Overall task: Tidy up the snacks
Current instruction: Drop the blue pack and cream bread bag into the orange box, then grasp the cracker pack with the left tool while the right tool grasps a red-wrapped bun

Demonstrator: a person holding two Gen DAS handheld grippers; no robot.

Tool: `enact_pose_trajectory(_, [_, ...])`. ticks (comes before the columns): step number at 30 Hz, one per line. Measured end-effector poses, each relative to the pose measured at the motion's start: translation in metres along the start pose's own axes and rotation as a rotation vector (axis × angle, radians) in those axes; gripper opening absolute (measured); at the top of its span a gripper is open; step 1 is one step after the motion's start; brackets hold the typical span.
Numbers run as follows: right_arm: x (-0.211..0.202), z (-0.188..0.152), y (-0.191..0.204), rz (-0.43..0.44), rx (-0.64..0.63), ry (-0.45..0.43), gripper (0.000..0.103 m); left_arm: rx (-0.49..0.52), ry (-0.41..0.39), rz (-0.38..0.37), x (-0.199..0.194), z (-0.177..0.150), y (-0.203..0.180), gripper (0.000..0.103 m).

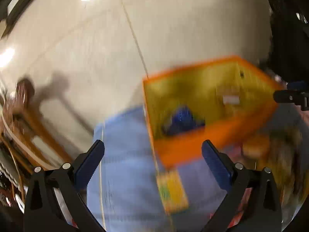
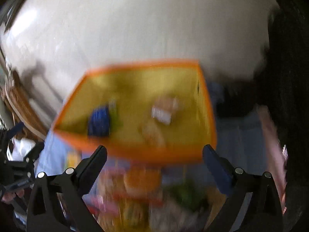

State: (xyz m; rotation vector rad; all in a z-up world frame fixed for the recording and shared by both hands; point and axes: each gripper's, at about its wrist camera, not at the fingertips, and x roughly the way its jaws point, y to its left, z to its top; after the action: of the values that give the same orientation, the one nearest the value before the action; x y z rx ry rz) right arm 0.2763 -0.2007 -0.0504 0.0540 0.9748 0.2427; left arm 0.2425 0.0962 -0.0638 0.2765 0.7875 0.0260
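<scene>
An orange bin point(image 1: 193, 147) with a yellow inside stands on a light-blue cloth point(image 1: 123, 154). In it lie a blue packet point(image 1: 183, 119) and a tan packet with a white label point(image 1: 230, 98). My left gripper point(image 1: 152, 145) is open and empty, above the bin's near left corner. In the right wrist view the same bin point(image 2: 146, 154) holds the blue packet point(image 2: 99, 121) and the tan packet point(image 2: 162, 112). My right gripper point(image 2: 154, 150) is open and empty over the bin's near wall. Both views are blurred.
Several loose snack packets point(image 2: 143, 183) lie on the cloth in front of the bin, one of them yellow point(image 1: 173, 189). Pale floor point(image 1: 173, 29) lies beyond. Wooden furniture point(image 1: 29, 127) stands at the left. The person's dark clothing point(image 2: 285, 77) fills the right.
</scene>
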Motion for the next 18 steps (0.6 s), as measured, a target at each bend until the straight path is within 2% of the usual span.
enact_pose_trajectory(3, [0.022,-0.039,0.008,-0.024,-0.005,0.059,0.099,-0.008,0.077,-0.049,0.014,-0.042,-0.002,0.099])
enact_pose_trajectory(5, [0.044,-0.050,0.012,-0.017,0.003,0.131,0.099,-0.014,0.165,-0.026,0.036,-0.064,-0.003,0.099])
enact_pose_trajectory(7, [0.060,-0.053,0.011,0.008,0.034,0.140,0.099,-0.050,0.218,-0.060,0.055,-0.070,-0.001,0.099])
enact_pose_trajectory(9, [0.075,-0.050,0.009,-0.018,0.055,0.139,0.099,-0.072,0.214,-0.090,0.065,-0.068,0.000,0.099])
enact_pose_trajectory(11, [0.084,-0.048,0.006,-0.007,0.076,0.138,0.099,-0.094,0.225,-0.094,0.080,-0.061,0.000,0.099])
enact_pose_trajectory(14, [0.092,-0.048,0.006,0.007,0.081,0.160,0.099,-0.089,0.345,-0.086,0.113,-0.071,-0.008,0.099])
enact_pose_trajectory(15, [0.093,-0.051,0.007,0.026,0.074,0.175,0.097,-0.127,0.331,-0.103,0.113,-0.073,-0.004,0.099])
enact_pose_trajectory(16, [0.094,-0.054,0.008,0.031,0.064,0.193,0.085,-0.196,0.334,-0.123,0.113,-0.076,0.004,0.099])
enact_pose_trajectory(17, [0.094,-0.057,0.012,0.023,0.032,0.207,0.079,-0.228,0.372,-0.147,0.117,-0.080,0.008,0.096])
enact_pose_trajectory(18, [0.093,-0.059,0.016,0.011,-0.003,0.213,0.063,-0.241,0.356,-0.153,0.114,-0.080,0.010,0.091])
